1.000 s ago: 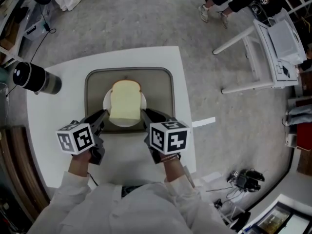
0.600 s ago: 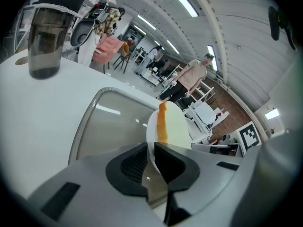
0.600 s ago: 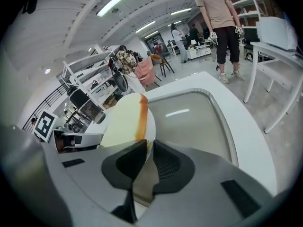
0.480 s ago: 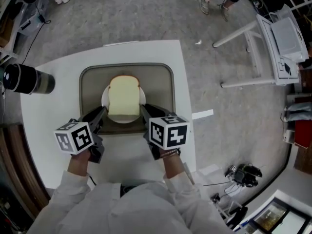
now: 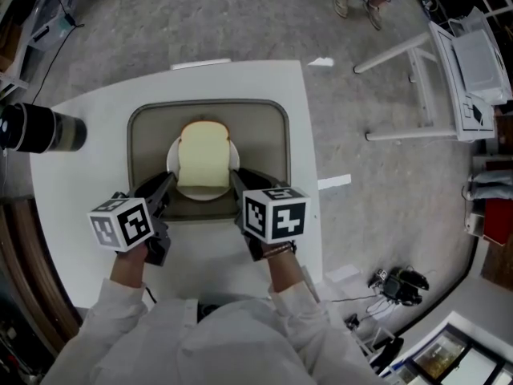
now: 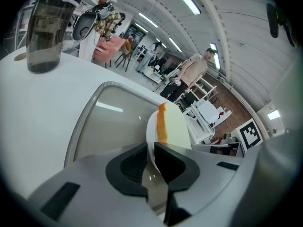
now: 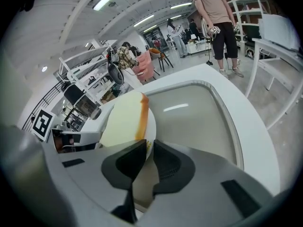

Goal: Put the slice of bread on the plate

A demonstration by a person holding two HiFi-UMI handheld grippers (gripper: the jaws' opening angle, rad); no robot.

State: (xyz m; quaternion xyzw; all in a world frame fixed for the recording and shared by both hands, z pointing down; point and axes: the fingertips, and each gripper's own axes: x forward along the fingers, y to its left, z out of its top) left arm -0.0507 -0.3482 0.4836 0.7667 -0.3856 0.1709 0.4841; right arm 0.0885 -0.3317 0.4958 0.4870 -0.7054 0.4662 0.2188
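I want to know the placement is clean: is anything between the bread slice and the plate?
Nothing visible. The bread slice lies flat on the plate, inside the tray. The left gripper and right gripper are shut on the plate's rim beside it.

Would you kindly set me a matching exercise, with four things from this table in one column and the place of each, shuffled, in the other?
Things:
1. slice of bread
2. plate
3. tray
4. dark cup

Places:
A. at the left edge of the table
B. lying on the plate
C. directly on the white table, near its middle
D. inside the tray

Pairs: 1-B; 2-D; 3-C; 4-A
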